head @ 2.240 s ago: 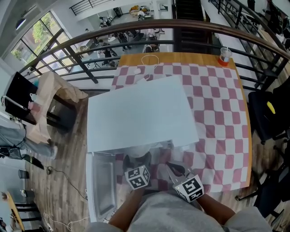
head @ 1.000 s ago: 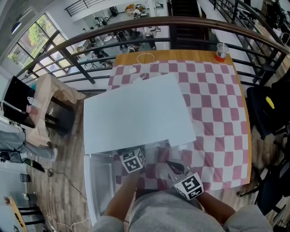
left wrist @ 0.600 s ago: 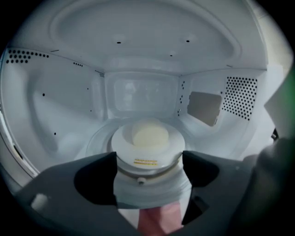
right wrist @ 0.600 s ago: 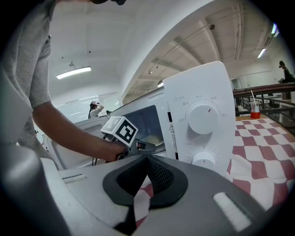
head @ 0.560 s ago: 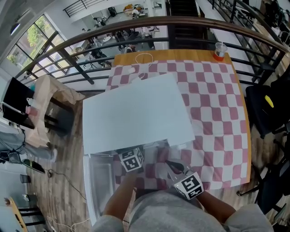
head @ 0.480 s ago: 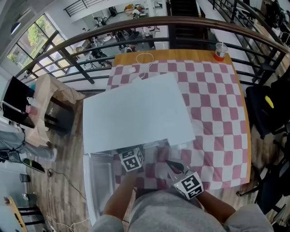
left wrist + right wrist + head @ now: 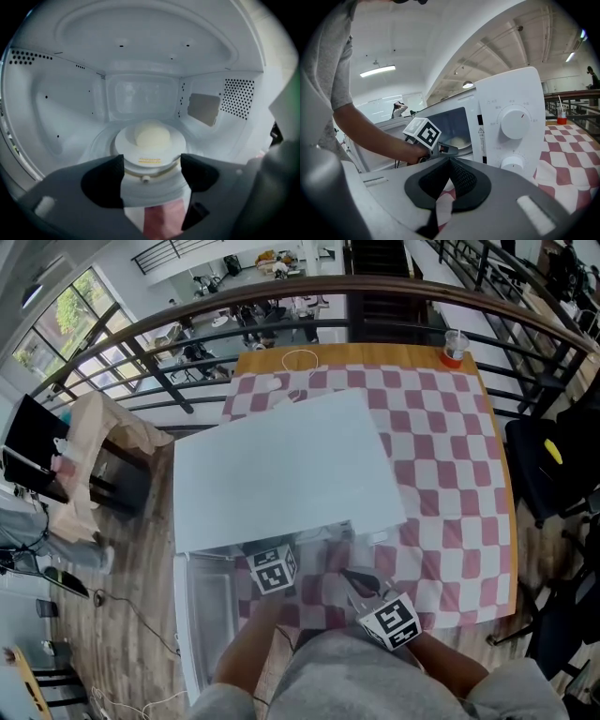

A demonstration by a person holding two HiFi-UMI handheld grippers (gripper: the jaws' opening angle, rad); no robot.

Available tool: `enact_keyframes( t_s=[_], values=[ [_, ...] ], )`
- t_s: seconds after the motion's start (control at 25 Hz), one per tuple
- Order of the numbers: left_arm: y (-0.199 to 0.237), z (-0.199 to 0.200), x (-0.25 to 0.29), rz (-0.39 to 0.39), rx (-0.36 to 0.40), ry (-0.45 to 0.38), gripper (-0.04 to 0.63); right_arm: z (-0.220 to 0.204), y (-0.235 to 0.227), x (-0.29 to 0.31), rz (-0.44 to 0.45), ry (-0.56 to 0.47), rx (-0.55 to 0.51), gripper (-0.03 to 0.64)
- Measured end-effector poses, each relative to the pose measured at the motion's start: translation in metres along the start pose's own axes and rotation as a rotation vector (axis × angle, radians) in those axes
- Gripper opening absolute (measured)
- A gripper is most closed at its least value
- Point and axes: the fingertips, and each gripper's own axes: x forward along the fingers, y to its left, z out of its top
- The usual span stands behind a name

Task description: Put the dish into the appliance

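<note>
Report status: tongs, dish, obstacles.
Left tongs open, jaws just been closing, rim of dish between them. Dish sits inside microwave. Right tongs shut, empty. No obstruction seen.

Bright, even daylight; strong fisheye bending at edges; gripper views soft, dark-cornered.

A dark curved railing (image 7: 281, 289) is seen across the top of the head view. Beyond it a lower floor with desks is made out, too small for detail. Large windows (image 7: 70, 306) with greenery behind them are placed at the upper left. A wooden table (image 7: 375, 357) is covered by a pink-and-white checked cloth (image 7: 450, 456), and a cup (image 7: 455, 345) is set at its far right corner. Wood-plank flooring (image 7: 141, 615) is shown at the left, where a pale wooden stand (image 7: 103, 446) is set. A black chair (image 7: 548, 465) is seen at the right edge. In the right gripper view, a white ceiling (image 7: 440, 28) is lit by a strip light (image 7: 377, 71).
</note>
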Motion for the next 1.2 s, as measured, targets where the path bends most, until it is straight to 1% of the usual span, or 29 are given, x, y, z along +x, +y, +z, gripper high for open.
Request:
enact_keyframes(
  t_s=[0.08, 0.16, 0.2, 0.24, 0.28, 0.36, 0.4, 0.48, 0.52, 0.6, 0.68, 0.84, 1.0, 1.12, 1.2],
  values=[
    [0.0, -0.001, -0.002, -0.005, 0.007, -0.005, 0.365, -0.001, 0.002, -0.001, -0.005, 0.005, -0.012, -0.003],
    [0.001, -0.004, -0.008, -0.002, 0.001, -0.013, 0.313, -0.001, 0.006, -0.003, -0.01, 0.009, -0.024, -0.003],
    [0.003, -0.007, -0.013, 0.008, -0.006, -0.021, 0.27, -0.002, 0.01, -0.005, -0.012, 0.01, -0.03, -0.002],
    [0.006, -0.009, -0.02, 0.02, -0.017, -0.034, 0.192, -0.003, 0.013, -0.007, -0.015, 0.012, -0.038, -0.002],
    [0.009, -0.011, -0.03, 0.03, -0.03, -0.051, 0.131, -0.004, 0.017, -0.009, -0.018, 0.014, -0.047, -0.002],
    [0.011, -0.016, -0.052, 0.032, -0.056, -0.085, 0.125, -0.006, 0.024, -0.018, -0.03, 0.018, -0.062, -0.002],
    [0.013, -0.019, -0.065, 0.035, -0.066, -0.101, 0.107, -0.005, 0.026, -0.022, -0.037, 0.015, -0.067, -0.002],
    [0.018, -0.025, -0.089, 0.052, -0.075, -0.13, 0.042, -0.003, 0.027, -0.032, -0.052, 0.001, -0.08, -0.002],
    [0.02, -0.029, -0.101, 0.061, -0.074, -0.144, 0.024, -0.003, 0.026, -0.038, -0.061, -0.004, -0.085, -0.002],
    [0.021, -0.039, -0.125, 0.067, -0.064, -0.17, 0.012, -0.005, 0.022, -0.05, -0.083, -0.01, -0.09, -0.002],
    [0.017, -0.05, -0.149, 0.056, -0.059, -0.192, 0.012, -0.006, 0.017, -0.064, -0.106, -0.017, -0.085, -0.003],
    [0.006, -0.072, -0.197, 0.007, -0.097, -0.227, 0.012, -0.007, 0.019, -0.09, -0.135, -0.039, -0.099, -0.003],
    [-0.008, -0.092, -0.253, -0.032, -0.099, -0.269, 0.012, -0.013, 0.035, -0.117, -0.142, -0.049, -0.142, -0.002],
    [-0.018, -0.11, -0.295, -0.063, -0.106, -0.293, 0.012, -0.025, 0.056, -0.14, -0.135, -0.053, -0.162, -0.002],
    [-0.023, -0.12, -0.321, -0.069, -0.109, -0.311, 0.012, -0.033, 0.071, -0.156, -0.131, -0.056, -0.168, -0.002]
  ],
)
